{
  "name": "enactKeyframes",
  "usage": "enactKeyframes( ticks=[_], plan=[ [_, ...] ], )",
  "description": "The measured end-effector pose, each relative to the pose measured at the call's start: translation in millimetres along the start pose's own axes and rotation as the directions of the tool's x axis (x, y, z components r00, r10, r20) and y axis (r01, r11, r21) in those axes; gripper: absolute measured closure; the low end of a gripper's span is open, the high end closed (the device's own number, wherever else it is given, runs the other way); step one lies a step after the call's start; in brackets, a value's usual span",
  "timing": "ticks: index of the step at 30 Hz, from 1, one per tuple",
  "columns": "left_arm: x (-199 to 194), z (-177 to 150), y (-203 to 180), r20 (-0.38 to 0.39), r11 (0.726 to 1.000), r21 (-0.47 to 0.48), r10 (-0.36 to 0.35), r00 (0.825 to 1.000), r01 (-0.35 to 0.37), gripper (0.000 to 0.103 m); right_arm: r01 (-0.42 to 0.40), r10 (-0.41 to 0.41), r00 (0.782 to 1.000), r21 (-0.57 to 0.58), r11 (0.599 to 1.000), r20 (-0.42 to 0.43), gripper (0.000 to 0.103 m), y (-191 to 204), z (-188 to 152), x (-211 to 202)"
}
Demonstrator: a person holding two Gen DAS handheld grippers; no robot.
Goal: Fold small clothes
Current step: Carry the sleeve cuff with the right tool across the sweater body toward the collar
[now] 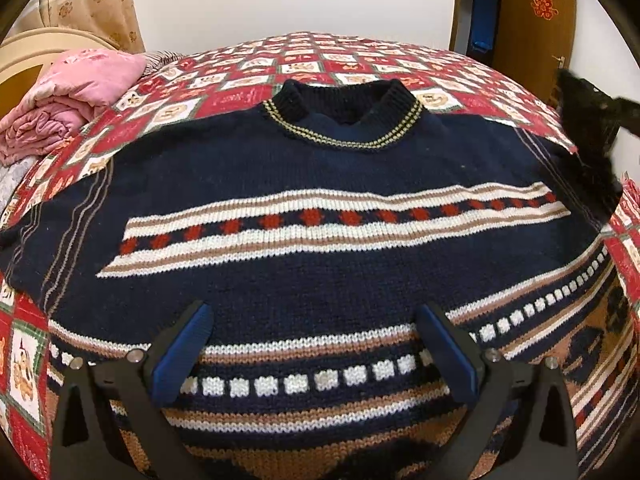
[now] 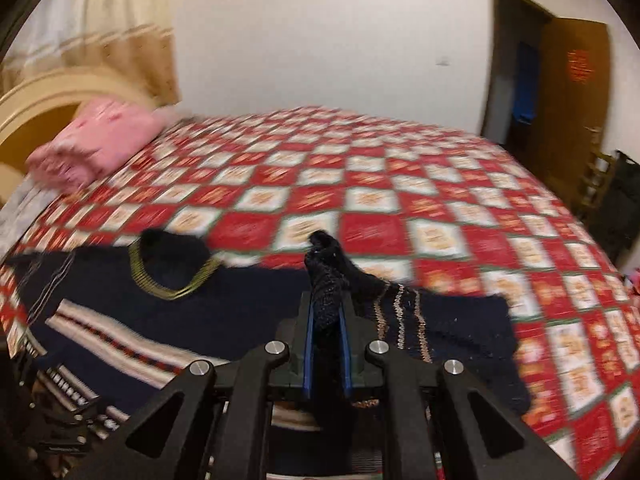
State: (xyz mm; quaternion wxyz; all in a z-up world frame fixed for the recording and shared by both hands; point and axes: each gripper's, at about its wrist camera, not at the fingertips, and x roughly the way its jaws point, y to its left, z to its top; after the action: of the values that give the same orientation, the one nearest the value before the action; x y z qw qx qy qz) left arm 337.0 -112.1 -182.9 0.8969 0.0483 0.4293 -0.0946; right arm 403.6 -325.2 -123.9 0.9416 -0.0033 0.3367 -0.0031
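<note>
A navy knitted sweater [image 1: 312, 168] with white, tan and red stripes lies flat on the bed, collar [image 1: 344, 116] at the far side. My left gripper [image 1: 316, 320] is open and hovers over the sweater's lower front, holding nothing. My right gripper [image 2: 326, 312] is shut on the sweater's right sleeve [image 2: 404, 304] and lifts its cuff off the bed. In the left wrist view the right gripper [image 1: 592, 128] shows as a dark shape at the sweater's right edge. The sweater's body [image 2: 160, 320] shows at the left of the right wrist view.
The bed has a red and white checked cover [image 2: 400, 200]. A folded pink blanket [image 1: 76, 92] lies at the far left by the headboard [image 2: 36, 100]. A brown door [image 2: 576, 92] stands open at the far right.
</note>
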Motion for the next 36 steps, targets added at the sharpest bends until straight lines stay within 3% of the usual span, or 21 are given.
enactKeyframes(
  ticks=[5, 6, 7, 8, 9, 13, 18, 20, 22, 26, 31, 33, 35, 36],
  plan=[
    [1.1, 0.5, 2.2, -0.01, 1.0, -0.007, -0.02, 1.0, 0.02, 0.0, -0.163, 0.158, 0.981, -0.034, 0.986, -0.111, 0.088, 41.0, -25.7, 36.6],
    [2.0, 0.8, 2.4, -0.018, 1.0, -0.007, -0.024, 1.0, 0.024, 0.0, -0.186, 0.18, 0.975, -0.032, 0.982, -0.13, 0.076, 44.2, -31.6, 39.3],
    [2.2, 1.2, 2.5, -0.022, 1.0, -0.005, -0.03, 0.999, 0.03, 0.0, -0.217, 0.212, 0.967, -0.019, 0.976, -0.139, 0.049, 40.9, -36.6, 38.1],
    [2.0, 1.4, 2.4, -0.024, 0.999, -0.003, -0.037, 0.999, 0.037, 0.0, -0.234, 0.232, 0.965, 0.003, 0.972, -0.126, 0.036, 32.4, -40.3, 31.4],
    [1.1, 1.8, 2.7, -0.023, 0.999, -0.003, -0.045, 0.999, 0.045, 0.0, -0.244, 0.245, 0.964, 0.029, 0.969, -0.099, 0.03, 22.5, -42.7, 22.0],
    [-8.4, 7.9, 4.3, -0.003, 0.995, -0.034, -0.097, 0.995, 0.097, 0.005, -0.248, 0.249, 0.968, 0.137, 0.959, 0.006, 0.029, -36.5, -52.0, -14.1],
    [-15.3, 30.5, -26.0, 0.025, 0.986, -0.014, -0.163, 0.986, 0.164, 0.005, -0.102, 0.084, 0.993, 0.267, 0.958, 0.077, 0.029, -116.6, -75.1, -35.8],
    [-7.4, 44.8, -47.4, 0.012, 0.983, 0.016, -0.183, 0.983, 0.183, 0.015, -0.072, 0.051, 0.996, 0.347, 0.935, 0.07, 0.029, -144.1, -89.3, -36.0],
    [6.3, 60.3, -68.3, 0.001, 0.98, 0.038, -0.195, 0.981, 0.195, 0.024, -0.062, 0.036, 0.997, 0.399, 0.915, 0.072, 0.029, -156.8, -96.1, -36.2],
    [41.7, 86.9, -95.8, -0.058, 0.972, 0.009, -0.234, 0.971, 0.234, 0.025, -0.059, 0.015, 0.994, 0.426, 0.903, 0.106, 0.029, -163.8, -101.8, -37.1],
    [68.5, 94.3, -119.2, -0.094, 0.978, -0.003, -0.208, 0.974, 0.209, 0.029, -0.083, 0.043, 0.994, 0.451, 0.889, 0.098, 0.029, -166.1, -105.1, -34.2],
    [67.7, 96.1, -124.7, -0.095, 0.973, 0.007, -0.227, 0.969, 0.229, 0.043, -0.086, 0.049, 0.995, 0.46, 0.884, 0.091, 0.029, -169.2, -106.5, -31.5],
    [65.1, 99.0, -128.5, -0.1, 0.968, 0.015, -0.248, 0.964, 0.251, 0.087, -0.085, 0.049, 0.995, 0.466, 0.881, 0.088, 0.029, -172.0, -107.9, -29.0],
    [61.8, 100.6, -128.1, -0.109, 0.962, 0.004, -0.273, 0.956, 0.275, 0.093, -0.085, 0.05, 0.995, 0.471, 0.878, 0.085, 0.029, -173.2, -108.5, -27.6]
  ],
)
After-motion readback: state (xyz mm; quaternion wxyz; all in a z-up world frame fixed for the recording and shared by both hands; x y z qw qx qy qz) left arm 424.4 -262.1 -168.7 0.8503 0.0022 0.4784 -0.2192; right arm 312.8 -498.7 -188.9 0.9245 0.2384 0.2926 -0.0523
